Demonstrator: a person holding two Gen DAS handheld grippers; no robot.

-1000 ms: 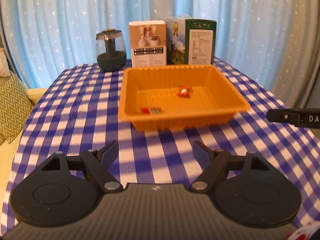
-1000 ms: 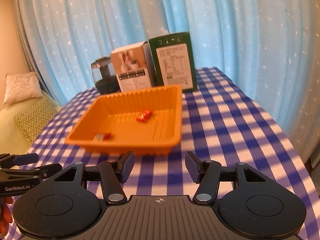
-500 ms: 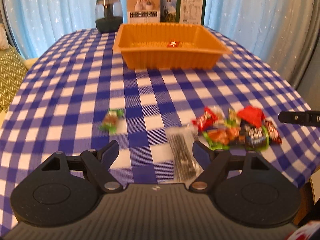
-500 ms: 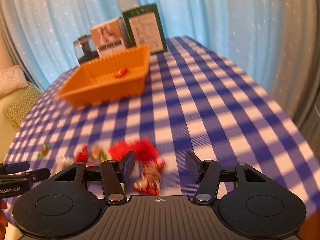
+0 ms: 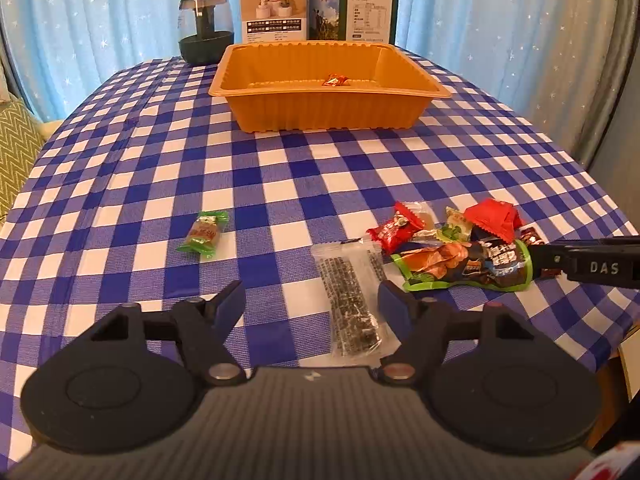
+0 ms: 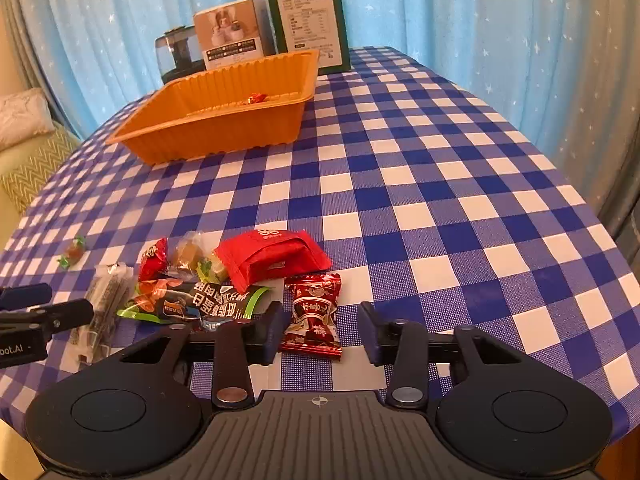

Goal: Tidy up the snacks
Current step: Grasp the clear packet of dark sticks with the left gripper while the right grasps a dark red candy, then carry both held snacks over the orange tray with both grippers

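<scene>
Left wrist view looks over a blue-and-white checked tabletop (image 5: 280,184) toward an orange tray (image 5: 328,108) that stands well beyond the loose snacks, with one red candy (image 5: 335,80) lying inside it. Behind the tray stand a dark humidifier (image 5: 206,28), a white box (image 5: 274,10) and a green box (image 5: 366,10), all before a blue starred curtain (image 5: 500,32). The left tongs (image 5: 312,306) are released, their jaws having just been closing, with the near end of a clear seaweed packet (image 5: 348,300) lying between the fingers, untouched. A green-wrapped candy (image 5: 204,234) lies alone off to the left, apart from the pile. The right tongs (image 6: 320,330) have also just been closing; a dark red candy packet (image 6: 314,316) lies between their fingers, just beside the left finger, though whether the pads press on it cannot be told. Crowding that packet are a red pouch (image 6: 272,258) and a green-edged black packet (image 6: 192,302), whose end lies under the left finger. Half a second earlier both tongs stood wider over the same pile; a second ago only the tray and boxes were in sight.
</scene>
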